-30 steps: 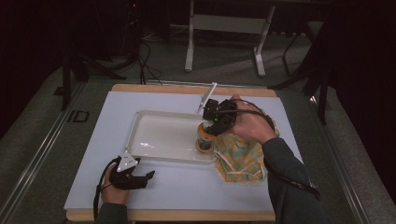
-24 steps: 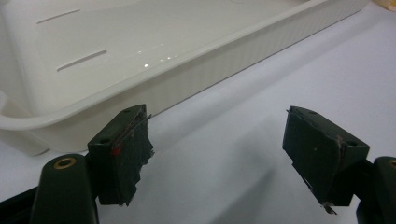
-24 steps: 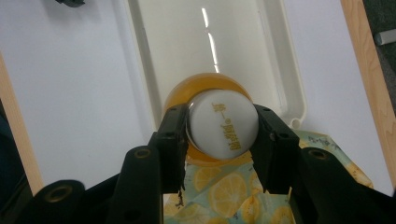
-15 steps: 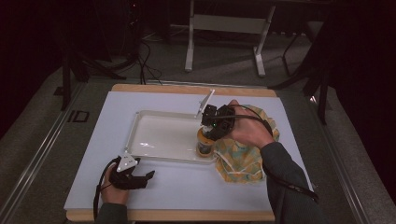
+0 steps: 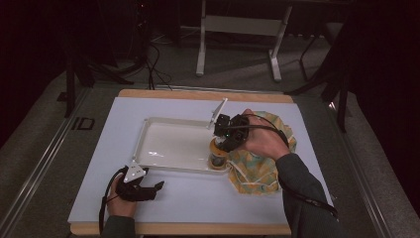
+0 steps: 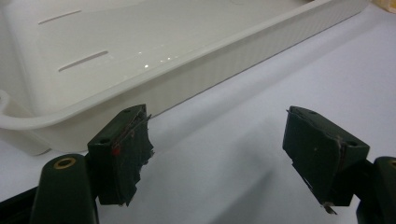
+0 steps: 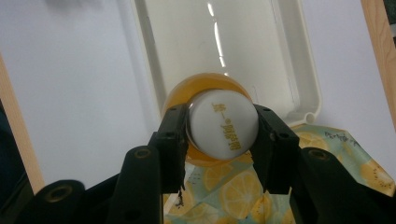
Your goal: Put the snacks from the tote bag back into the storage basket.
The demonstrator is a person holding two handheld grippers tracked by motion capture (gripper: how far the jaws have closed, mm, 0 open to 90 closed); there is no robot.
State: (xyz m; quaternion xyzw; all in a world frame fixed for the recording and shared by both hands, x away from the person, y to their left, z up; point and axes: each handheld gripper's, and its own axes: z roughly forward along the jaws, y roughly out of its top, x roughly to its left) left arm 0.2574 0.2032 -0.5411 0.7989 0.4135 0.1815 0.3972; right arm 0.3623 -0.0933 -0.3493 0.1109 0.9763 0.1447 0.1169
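amber bottle in right hand-held gripper, over tray edge

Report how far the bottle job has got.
Done: the right gripper has its fingers clamped on the white cap of the orange bottle, at the tray's edge above the lemon-print cloth. In hand: carrying the bottle. Left: probably setting it down in the tray, which looks empty. The left gripper rests open on the table.
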